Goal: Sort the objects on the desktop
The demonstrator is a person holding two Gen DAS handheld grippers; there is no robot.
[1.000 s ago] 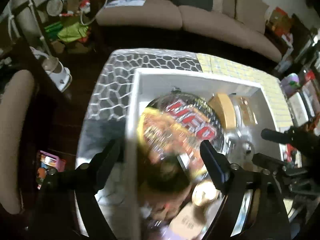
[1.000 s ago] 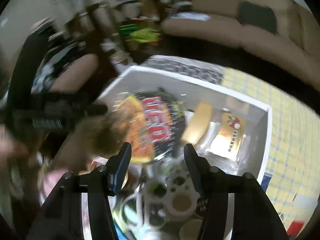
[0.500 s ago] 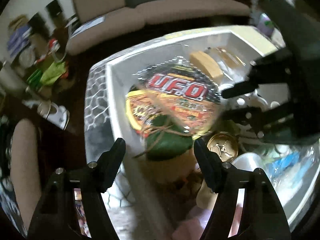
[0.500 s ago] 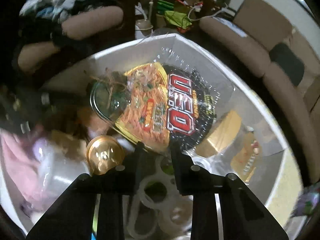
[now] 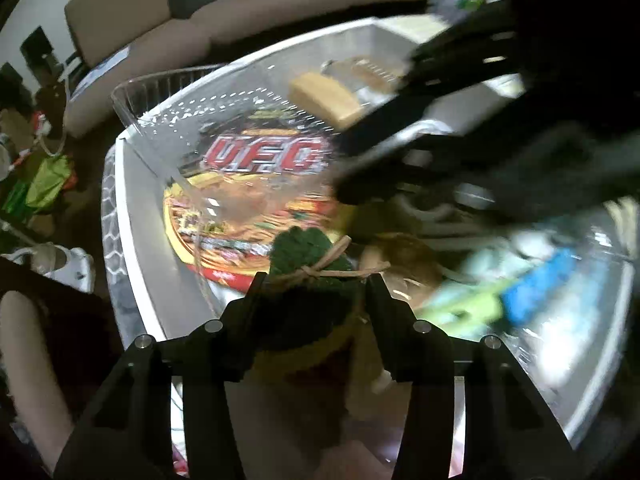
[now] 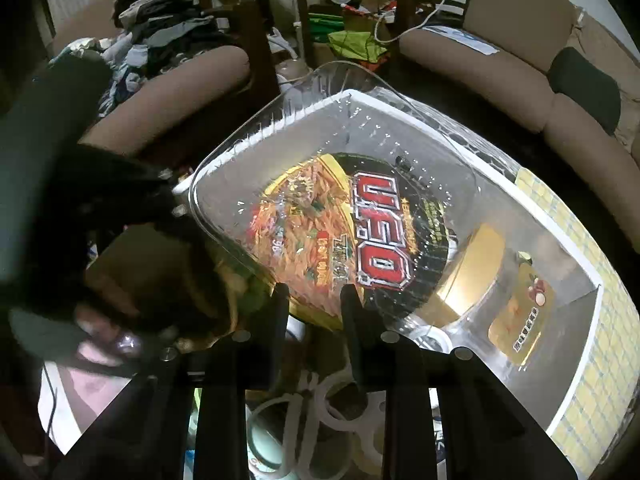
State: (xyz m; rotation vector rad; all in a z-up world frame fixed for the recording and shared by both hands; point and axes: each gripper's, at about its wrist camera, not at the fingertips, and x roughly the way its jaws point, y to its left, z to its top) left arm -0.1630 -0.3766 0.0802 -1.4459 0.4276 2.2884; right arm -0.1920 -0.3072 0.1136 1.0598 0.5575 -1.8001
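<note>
Below both tools sits a white rectangular storage bin (image 6: 592, 292), crowded with things. Largest among them is a round instant-noodle bowl (image 6: 360, 236) with a black and orange lid and red "U.F.O." lettering, lying flat just ahead of both tools. A clear plastic tray (image 6: 320, 132) with rows of small dimples leans tilted over the noodle bowl, one rim rising past the bin's far wall. Beyond the bowl, to the right of the right tool, lie a tan block (image 6: 476, 264) and a small gold packet (image 6: 520, 320) with red fruit printed on it. Directly under the right tool is a white plastic ring holder (image 6: 340, 416).

The left tool (image 5: 316, 292) has its jaws closing around a dark green knitted bundle (image 5: 308, 256) tied with a tan string bow; the bundle sits between the fingers, though whether the pads press it yet cannot be told. To its right are a blurred blue item (image 5: 536, 280) and the dark right tool crossing the view.

The right tool (image 6: 314, 296) has its jaws drawn narrow, tips at the near edge of the noodle bowl and tray; whether it pinches anything cannot be told.
</note>
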